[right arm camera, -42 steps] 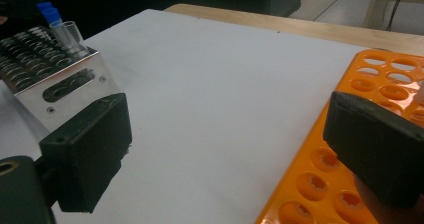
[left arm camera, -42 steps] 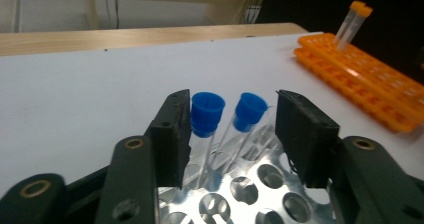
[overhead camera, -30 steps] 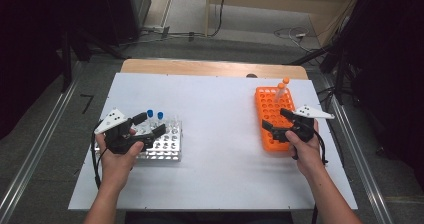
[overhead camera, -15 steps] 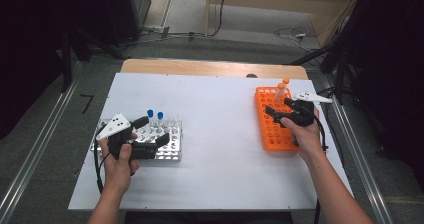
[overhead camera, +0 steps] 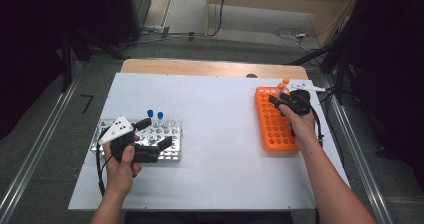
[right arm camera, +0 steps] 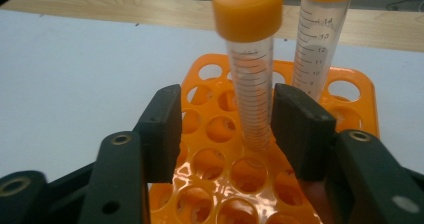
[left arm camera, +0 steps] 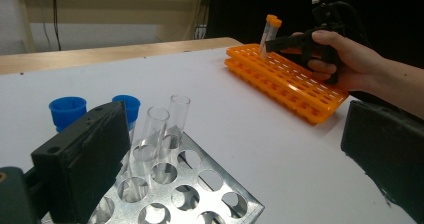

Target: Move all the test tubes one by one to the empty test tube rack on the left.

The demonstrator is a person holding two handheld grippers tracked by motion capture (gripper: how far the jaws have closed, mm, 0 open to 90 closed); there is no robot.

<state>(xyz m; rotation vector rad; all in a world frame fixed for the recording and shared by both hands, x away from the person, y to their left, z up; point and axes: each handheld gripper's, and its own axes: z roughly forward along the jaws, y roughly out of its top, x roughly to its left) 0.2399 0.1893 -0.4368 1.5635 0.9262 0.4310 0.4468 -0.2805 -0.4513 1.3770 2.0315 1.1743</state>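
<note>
**Orange-capped tube stands between the right jaws**

The nearer orange-capped tube (right arm camera: 250, 69) is clear plastic with printed graduation marks and a fat orange screw cap. Its long axis runs close to vertical, cap up, with its lower end set into a hole of the orange rack (right arm camera: 220, 129). It stands between the 2 black fingers (right arm camera: 161, 129) of the right gripper (right arm camera: 225, 134). The jaws are spread: the tube sits against or just beside the right-hand finger, and a clear gap separates it from the left-hand one; whether the pad actually touches it I cannot tell. A second orange-capped tube (right arm camera: 320, 39) stands beyond the right-hand finger, also upright, in a hole farther back.

In the high view the right gripper (overhead camera: 282, 100) sits at the far end of the orange rack (overhead camera: 275, 129).

The left gripper (overhead camera: 152, 134) hovers with its jaws wide apart and holding nothing over the metal rack (overhead camera: 172, 154). Just beyond its left finger (left arm camera: 85, 159) stand 2 blue-capped tubes (left arm camera: 67, 109) and 2 open glass tubes (left arm camera: 155, 129), all upright.
</note>
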